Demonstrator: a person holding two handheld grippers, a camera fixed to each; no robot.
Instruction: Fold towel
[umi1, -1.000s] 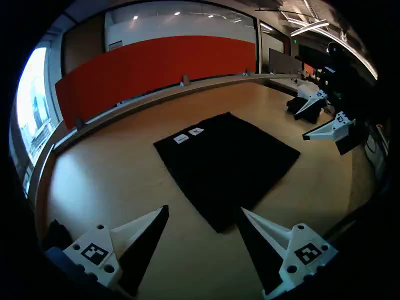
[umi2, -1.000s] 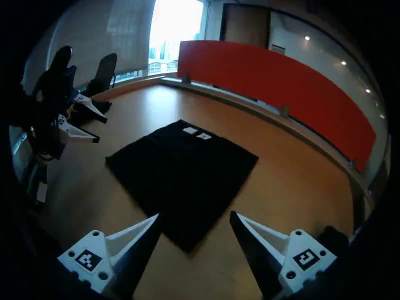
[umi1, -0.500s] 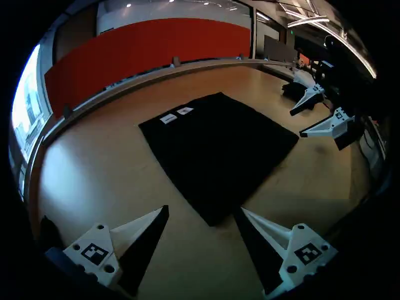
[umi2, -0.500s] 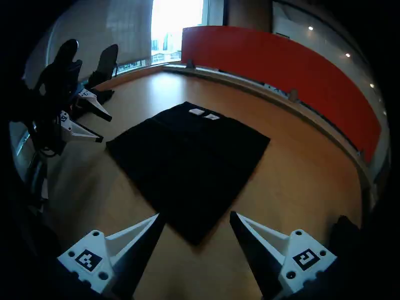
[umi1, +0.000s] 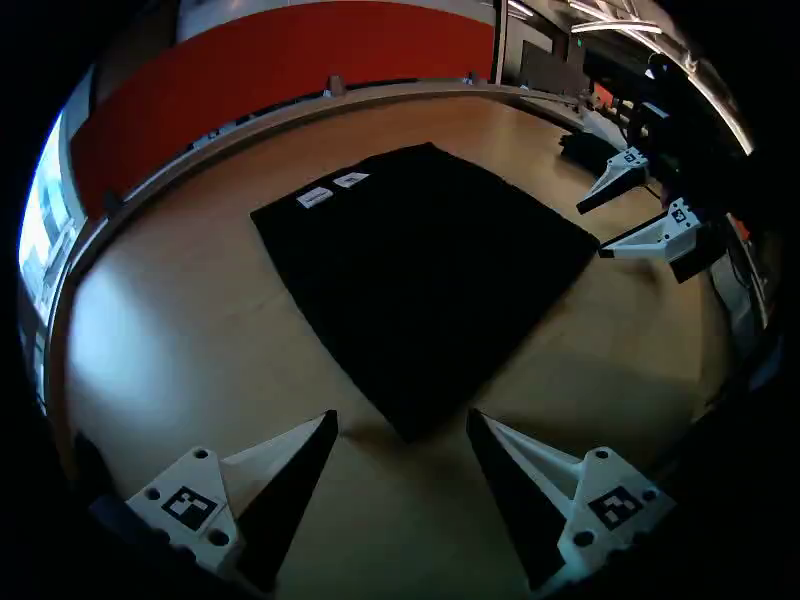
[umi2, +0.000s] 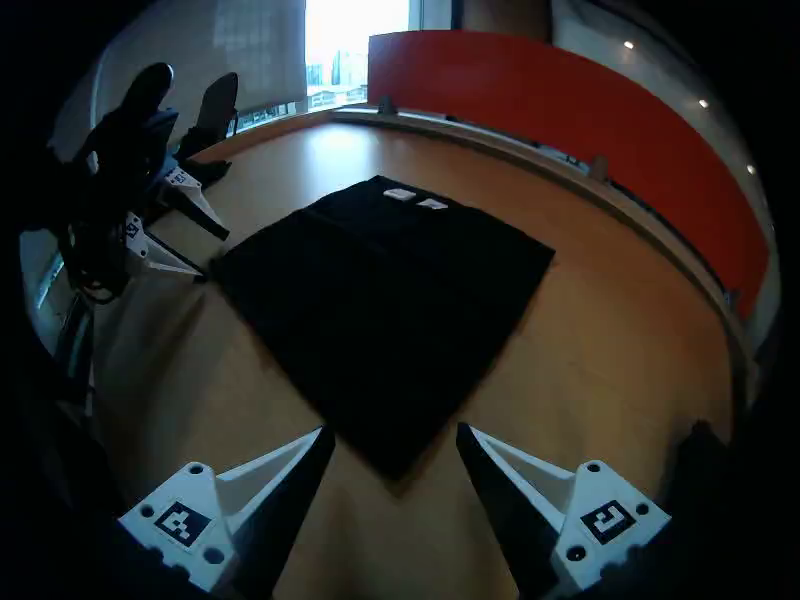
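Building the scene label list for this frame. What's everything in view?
towel: 1, black, spread flat on the table, near corner between the left gripper's fingers
tags: 2, white, side by side on the towel's far edge
table: 1, light wood, under the towel
partition: 1, red, along the table's far edge
window: 1, bright, beyond the end of the partition
chairs: 2, dark, by the window in the right gripper view
left gripper: 1, white fingers with dark inner faces, open, at one towel corner
right gripper: 1, same colours, open, at another towel corner
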